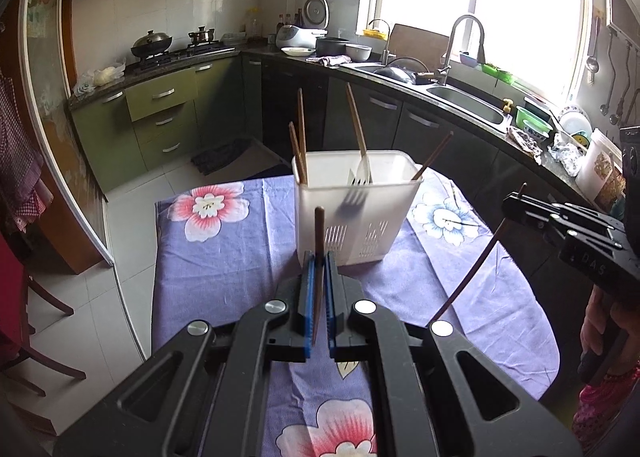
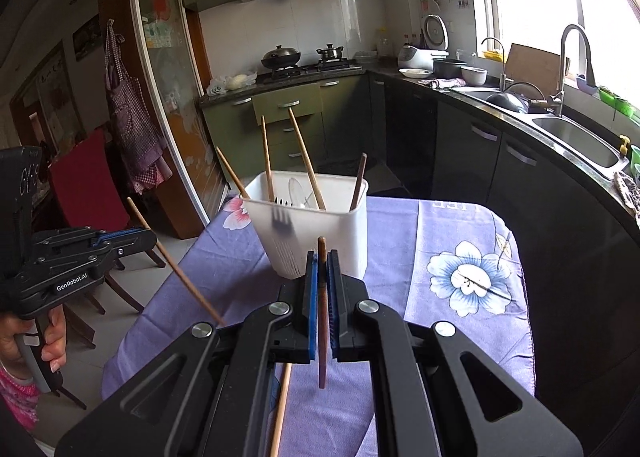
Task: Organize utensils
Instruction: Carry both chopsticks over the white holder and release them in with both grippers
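Above floral-clothed tabletop [image 1: 240, 257]: left gripper [image 1: 319, 257] clamps brown chopstick [image 1: 319, 233]; right gripper [image 2: 322, 257] clamps dark chopstick [image 2: 322, 317]. White utensil basket [image 1: 352, 217] just ahead holds chopsticks, fork [image 1: 352, 199].

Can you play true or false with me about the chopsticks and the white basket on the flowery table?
1. Each hand-held gripper is shut on a chopstick. True: the left hand-held gripper pinches one chopstick, and the right hand-held gripper pinches another chopstick.
2. The white basket is lying on its side. False: it stands upright on the purple flowered cloth.
3. A fork is inside the basket. True: its tines show through the wall.
4. The basket has no chopsticks in it yet. False: several already stick up out of it.
5. The basket sits on the kitchen counter by the sink. False: it is on the cloth-covered table.
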